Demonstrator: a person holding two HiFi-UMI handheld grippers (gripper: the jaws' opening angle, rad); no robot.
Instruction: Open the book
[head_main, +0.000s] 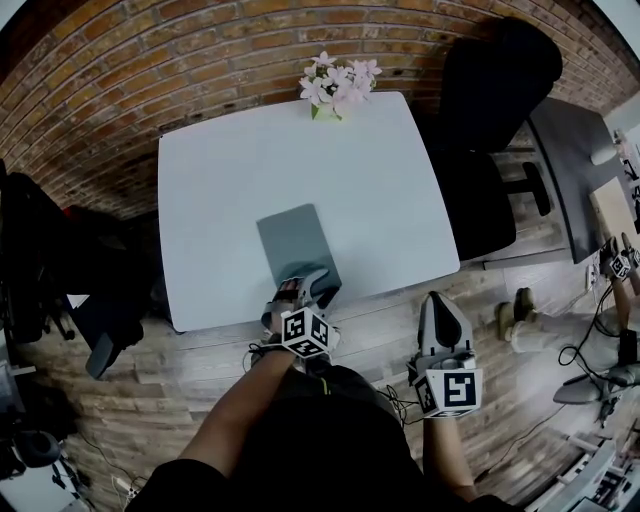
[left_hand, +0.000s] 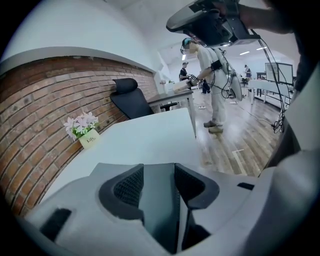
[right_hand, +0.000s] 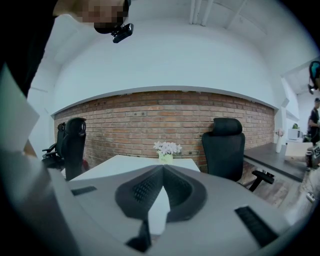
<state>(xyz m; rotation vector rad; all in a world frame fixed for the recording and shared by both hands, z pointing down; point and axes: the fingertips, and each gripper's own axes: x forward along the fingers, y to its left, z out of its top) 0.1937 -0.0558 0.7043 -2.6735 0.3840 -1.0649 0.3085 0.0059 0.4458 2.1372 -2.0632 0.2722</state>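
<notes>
A brick wall curved behind a white table, with plank flooring along its near side and a black office chair at its right. A grey-green book lay closed and flat close to the table's near edge. Its long axis ran from that edge towards the wall, with the far end leaning slightly left. No title could be made out on the cover.

The left gripper pointed down at the book's near end, jaws parted. In the left gripper view the dark cover showed in the gap, with neither pad pressed on it. The right gripper hung over the floor to the right of the table, jaws meeting at the tips with nothing between them.

At the far edge stood a pot of pale pink flowers. Its small label seemed to read "Life".
</notes>
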